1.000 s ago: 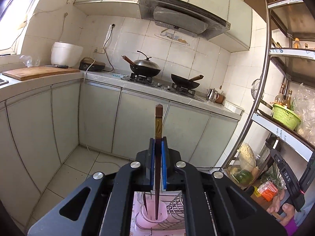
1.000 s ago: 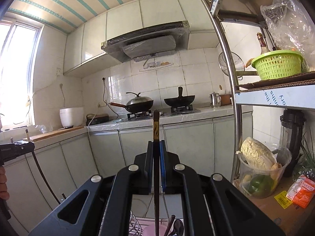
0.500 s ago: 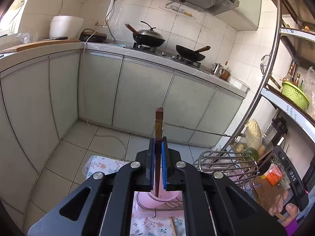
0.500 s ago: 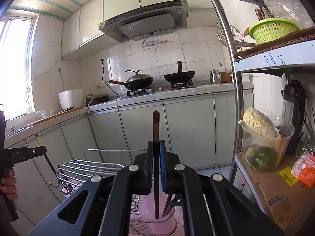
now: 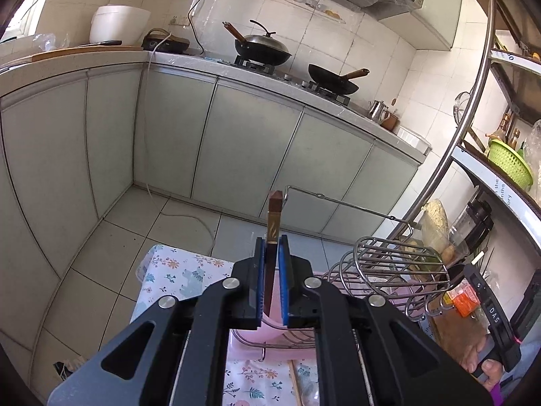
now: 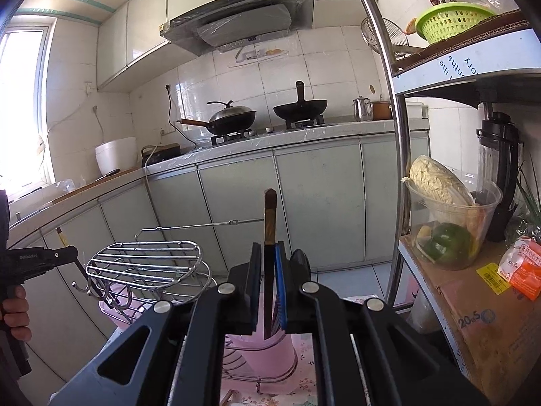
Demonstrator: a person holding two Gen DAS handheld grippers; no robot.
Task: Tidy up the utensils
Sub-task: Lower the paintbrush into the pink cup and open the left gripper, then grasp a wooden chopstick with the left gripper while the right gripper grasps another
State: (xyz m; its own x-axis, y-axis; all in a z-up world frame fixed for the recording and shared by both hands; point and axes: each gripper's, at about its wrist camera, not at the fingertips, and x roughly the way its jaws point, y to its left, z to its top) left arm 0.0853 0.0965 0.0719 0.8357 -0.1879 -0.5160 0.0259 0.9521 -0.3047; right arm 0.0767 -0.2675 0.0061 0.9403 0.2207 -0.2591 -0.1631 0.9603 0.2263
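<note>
Here each gripper, left gripper [image 5: 270,270] and right gripper [image 6: 268,280], pinches an upright chopstick [image 5: 272,226], long axis vertical, pink holder [image 6: 270,348] directly beneath, low centre of frame.

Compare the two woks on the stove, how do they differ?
The left wok wears a domed metal lid with a knob; the right wok is uncovered. In the right wrist view, the left wok's wooden handle sticks out sideways; the right wok's handle points toward the camera. Both are black and sit on burners.
</note>
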